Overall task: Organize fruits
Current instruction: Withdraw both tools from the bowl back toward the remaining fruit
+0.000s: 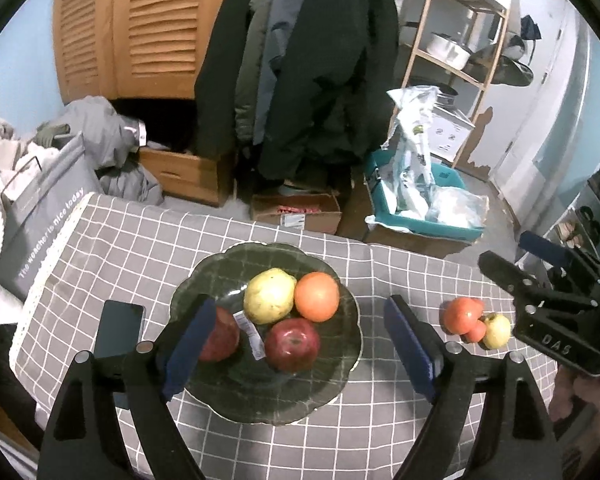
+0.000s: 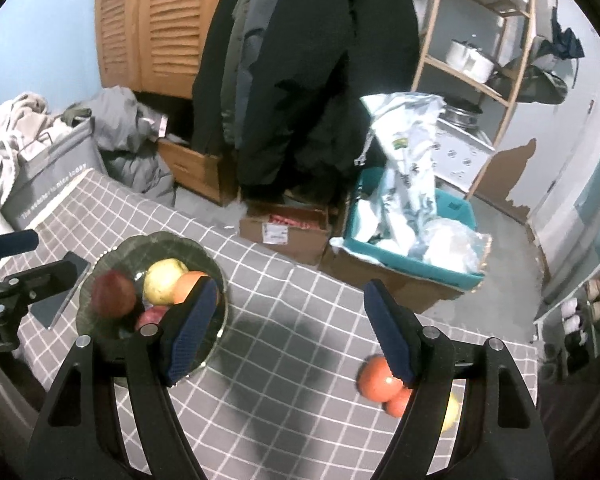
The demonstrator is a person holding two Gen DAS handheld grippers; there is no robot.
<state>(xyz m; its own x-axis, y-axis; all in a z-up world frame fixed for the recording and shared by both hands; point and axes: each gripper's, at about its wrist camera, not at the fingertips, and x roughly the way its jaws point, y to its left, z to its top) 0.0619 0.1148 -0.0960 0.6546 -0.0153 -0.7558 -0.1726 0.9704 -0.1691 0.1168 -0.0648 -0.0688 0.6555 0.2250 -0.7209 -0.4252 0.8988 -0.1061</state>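
Left wrist view
Room: blue walls, a louvred wooden cabinet (image 1: 140, 28), dark coats (image 1: 312, 64) hanging, a wooden shelf rack (image 1: 460, 40), a teal bin (image 1: 440, 216) of bags on the floor.
Surface: table (image 1: 400, 432) under a grey checked cloth; a dark phone (image 1: 118, 328) lies near its left edge.
Glass plate (image 1: 268, 396): middle of the table, holding a yellow pear (image 1: 269, 295), an orange (image 1: 317, 296) and two red apples (image 1: 293, 344), one half hidden behind a finger.
Loose fruit (image 1: 462, 314): toward the table's right edge, two reddish pieces touching a small yellow-green one.
Left gripper (image 1: 296, 346): jaws wide, above the plate, gripping nothing.
Right gripper (image 1: 540, 292): at the right edge of the view, over the table's right side.

Right wrist view
Room: same cabinet, coats and teal bin (image 2: 412, 264).
Surface: checked cloth with soft shadows in the middle.
Plate (image 2: 104, 344): toward the table's left side, fruit on it.
Loose fruit (image 2: 376, 378): near the right corner, partly behind the right finger.
Right gripper (image 2: 290, 332): jaws wide, empty, above bare cloth.
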